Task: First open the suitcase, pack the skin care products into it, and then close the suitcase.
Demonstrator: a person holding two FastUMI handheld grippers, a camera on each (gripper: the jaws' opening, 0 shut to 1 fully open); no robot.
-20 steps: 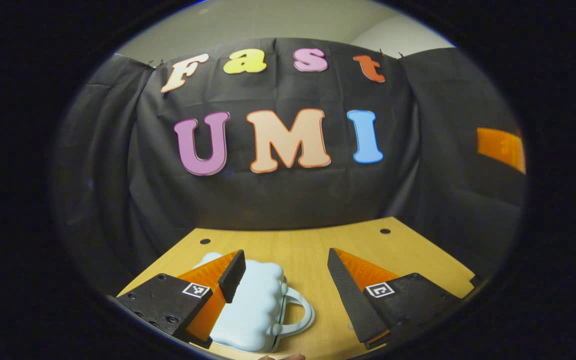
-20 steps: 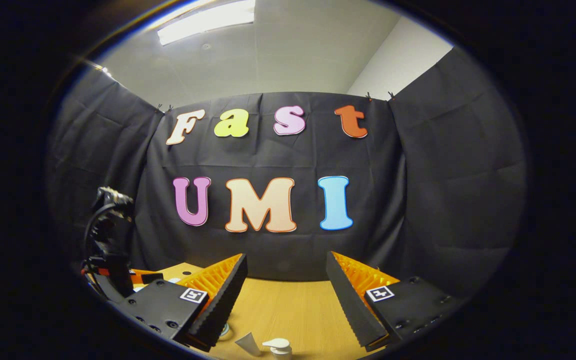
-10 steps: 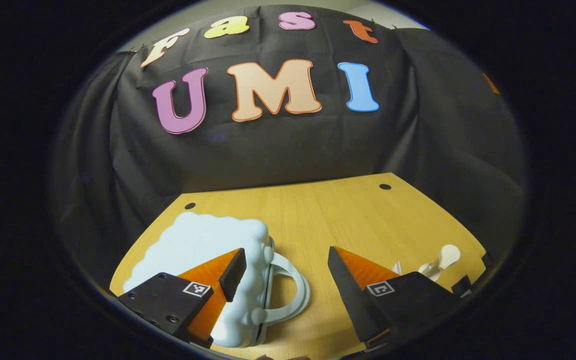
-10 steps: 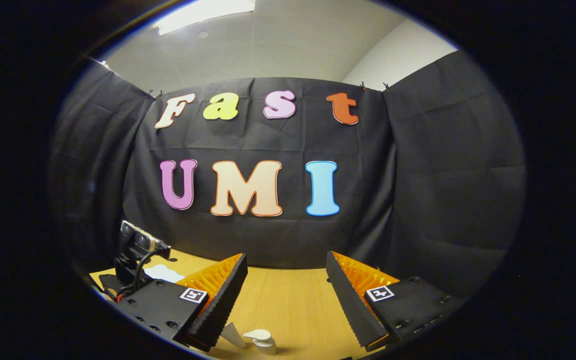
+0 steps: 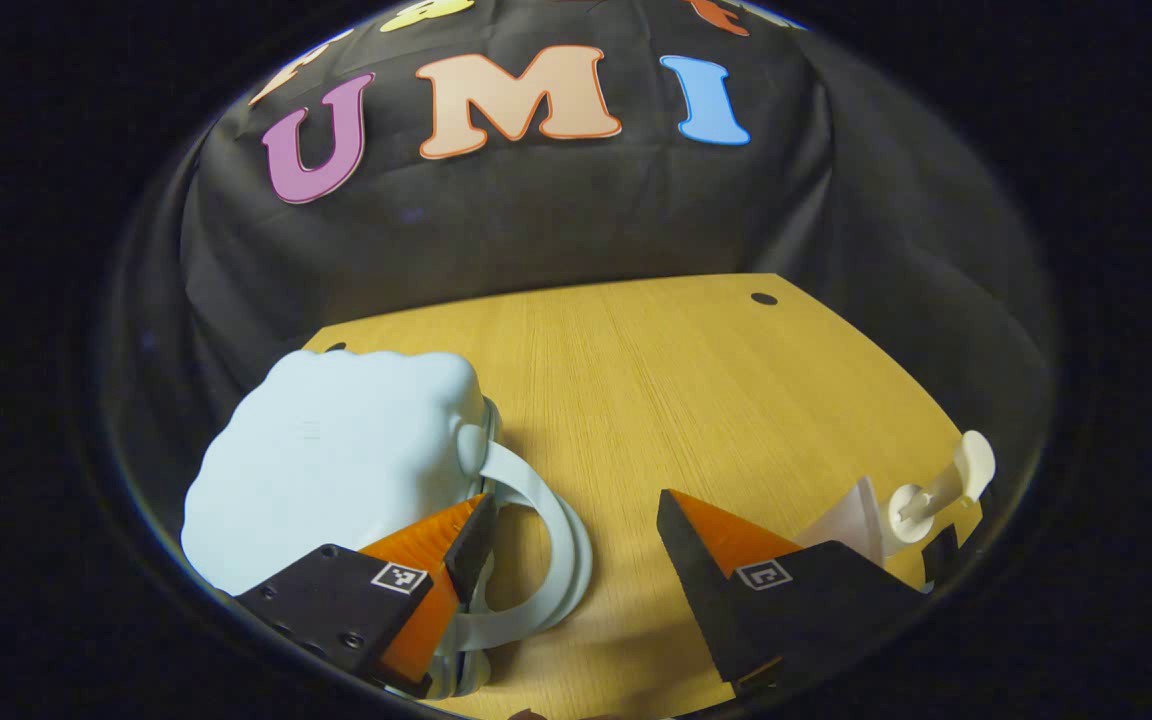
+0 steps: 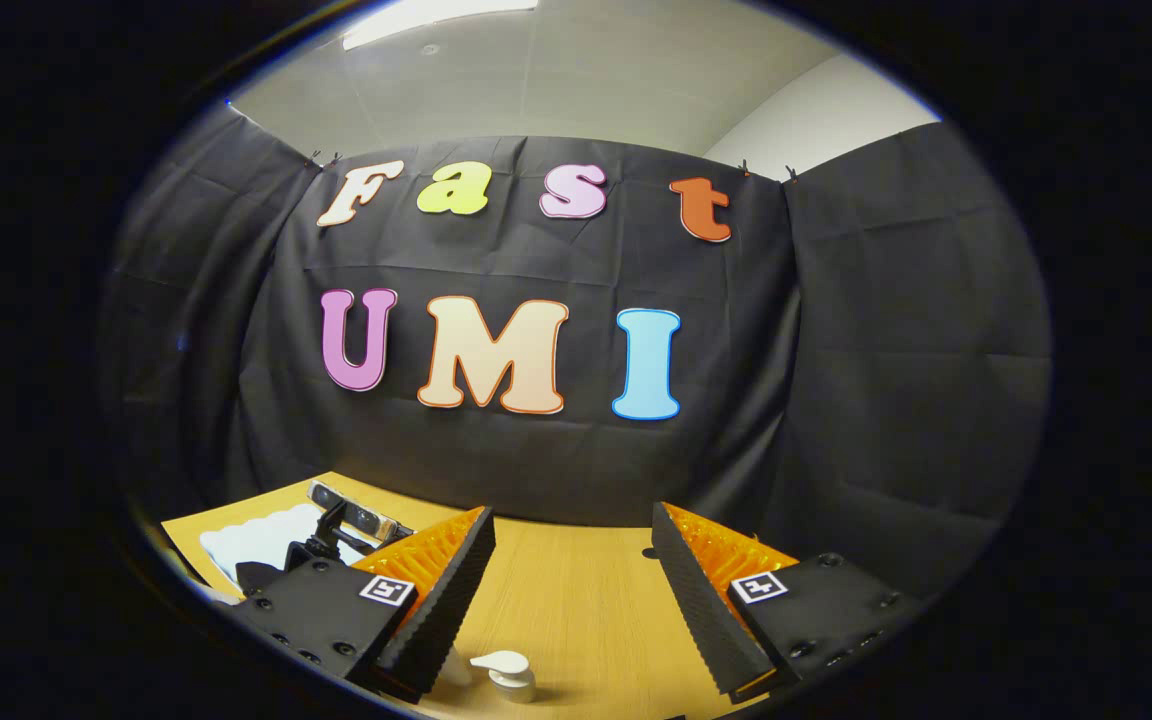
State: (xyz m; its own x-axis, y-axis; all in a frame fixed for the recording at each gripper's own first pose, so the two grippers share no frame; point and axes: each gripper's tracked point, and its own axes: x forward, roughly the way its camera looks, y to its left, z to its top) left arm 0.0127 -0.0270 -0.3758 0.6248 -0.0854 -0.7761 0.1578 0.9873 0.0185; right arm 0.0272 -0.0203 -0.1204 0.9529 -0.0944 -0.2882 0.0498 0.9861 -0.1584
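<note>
Pale-blue, cloud-edged suitcase lies closed on the bench, looped handle toward me; my left fingers and right fingers spread, empty.

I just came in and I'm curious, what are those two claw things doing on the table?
A person holds a hand-held gripper in each hand. The left one is open, right at the handle of a closed pale blue suitcase. The right one is open too, above a white pump bottle. Nothing looks packed yet.
</note>
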